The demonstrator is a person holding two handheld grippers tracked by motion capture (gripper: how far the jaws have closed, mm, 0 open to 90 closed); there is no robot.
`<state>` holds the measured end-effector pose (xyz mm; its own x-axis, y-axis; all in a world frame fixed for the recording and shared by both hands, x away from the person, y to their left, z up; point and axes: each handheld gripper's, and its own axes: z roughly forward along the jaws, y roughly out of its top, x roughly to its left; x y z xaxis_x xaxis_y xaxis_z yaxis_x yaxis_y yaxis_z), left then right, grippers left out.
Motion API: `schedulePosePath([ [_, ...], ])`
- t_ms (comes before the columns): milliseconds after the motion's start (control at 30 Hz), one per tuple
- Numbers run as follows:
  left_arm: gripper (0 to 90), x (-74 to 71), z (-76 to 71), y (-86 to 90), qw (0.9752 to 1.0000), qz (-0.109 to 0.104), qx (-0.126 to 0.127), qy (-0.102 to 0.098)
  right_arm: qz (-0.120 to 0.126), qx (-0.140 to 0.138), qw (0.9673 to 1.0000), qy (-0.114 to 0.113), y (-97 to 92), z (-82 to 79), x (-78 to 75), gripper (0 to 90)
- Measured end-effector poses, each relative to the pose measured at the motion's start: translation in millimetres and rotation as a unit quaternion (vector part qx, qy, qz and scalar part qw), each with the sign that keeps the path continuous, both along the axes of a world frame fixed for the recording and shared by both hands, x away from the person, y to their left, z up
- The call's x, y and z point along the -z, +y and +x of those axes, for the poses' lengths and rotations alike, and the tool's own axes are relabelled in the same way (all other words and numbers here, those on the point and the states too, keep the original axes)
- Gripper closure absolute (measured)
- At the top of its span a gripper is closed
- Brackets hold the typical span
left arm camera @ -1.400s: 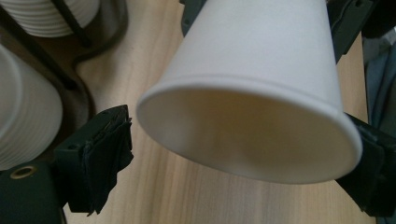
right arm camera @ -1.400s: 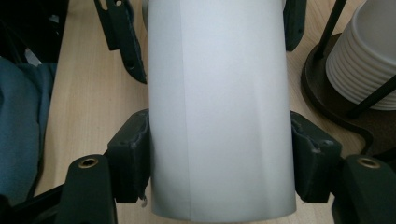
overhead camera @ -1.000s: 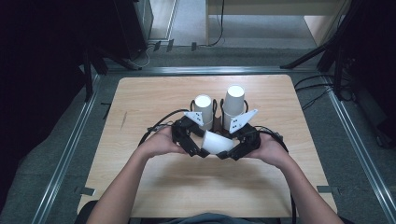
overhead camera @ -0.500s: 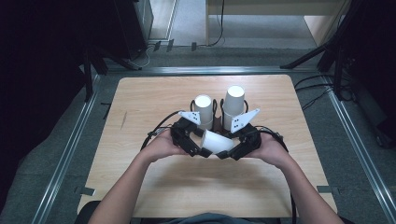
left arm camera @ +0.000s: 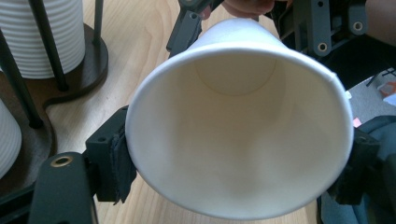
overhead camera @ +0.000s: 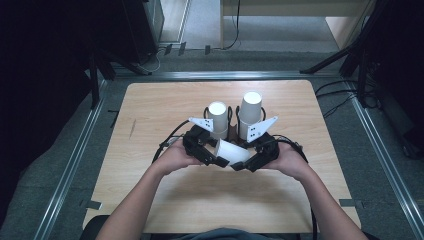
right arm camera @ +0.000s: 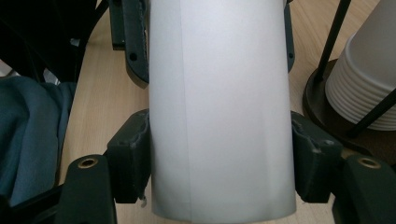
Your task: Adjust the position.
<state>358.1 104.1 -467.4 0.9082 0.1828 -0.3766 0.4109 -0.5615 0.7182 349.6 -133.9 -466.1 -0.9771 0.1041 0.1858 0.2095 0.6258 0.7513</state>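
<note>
We record one white paper cup (overhead camera: 233,150) lying on its side above the bench (overhead camera: 150,110), held between the two hand-held grippers, near the person's edge of the bench.

The left hand-held gripper (overhead camera: 214,159) meets the cup at its open end. In the left gripper view the wide mouth of the cup (left arm camera: 238,135) faces the camera, and the two black pads (left arm camera: 122,163) sit against the outside of the rim on either side. Its jaws have just been closing with the cup between them. The rim looks slightly flattened on the right, so we read this as a grasp on the cup.

The right hand-held gripper (overhead camera: 245,164) takes the cup from the other end. In the right gripper view the cup wall (right arm camera: 219,116) runs up between the jaws, and both pads (right arm camera: 133,149) press on its sides: clamped on the cup.

Just behind the grippers stands a dark wooden holder (overhead camera: 231,131) with thin black uprights, carrying two stacks of upside-down white cups: the left stack (overhead camera: 218,119) lower, the right stack (overhead camera: 249,114) taller. The held cup lies just in front of the holder, apart from both stacks.

Both of the person's hands (overhead camera: 172,157) rest low over the bench, forearms entering from the near edge.
</note>
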Motion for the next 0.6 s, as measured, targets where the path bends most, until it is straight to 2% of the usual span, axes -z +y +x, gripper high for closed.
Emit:
schedulePosePath([
  [133,22.5,-1.1,0.1,-0.5,0.9999,0.009,0.005,-0.001,-0.010,-0.003,0.9999,0.002,0.9,-0.4,1.7,33.2],
  [233,24.2,-3.5,0.6,0.3,0.9999,0.013,0.007,-0.007,-0.008,-0.002,1.0000,0.000,1.3,0.2,1.4,33.3],
  [467,25.7,-4.6,0.5,0.0,0.9998,0.018,0.010,-0.007,-0.013,-0.001,0.9999,0.003,2.1,-0.5,1.5,33.2],
  [533,25.7,-6.7,-0.5,0.4,0.9996,0.022,0.006,-0.014,-0.018,0.006,0.9998,0.004,2.5,-0.1,0.9,30.1],
  [600,25.7,-8.9,0.0,2.5,0.9996,0.023,0.004,-0.014,-0.019,0.009,0.9998,0.006,2.4,0.3,0.8,28.8],
])
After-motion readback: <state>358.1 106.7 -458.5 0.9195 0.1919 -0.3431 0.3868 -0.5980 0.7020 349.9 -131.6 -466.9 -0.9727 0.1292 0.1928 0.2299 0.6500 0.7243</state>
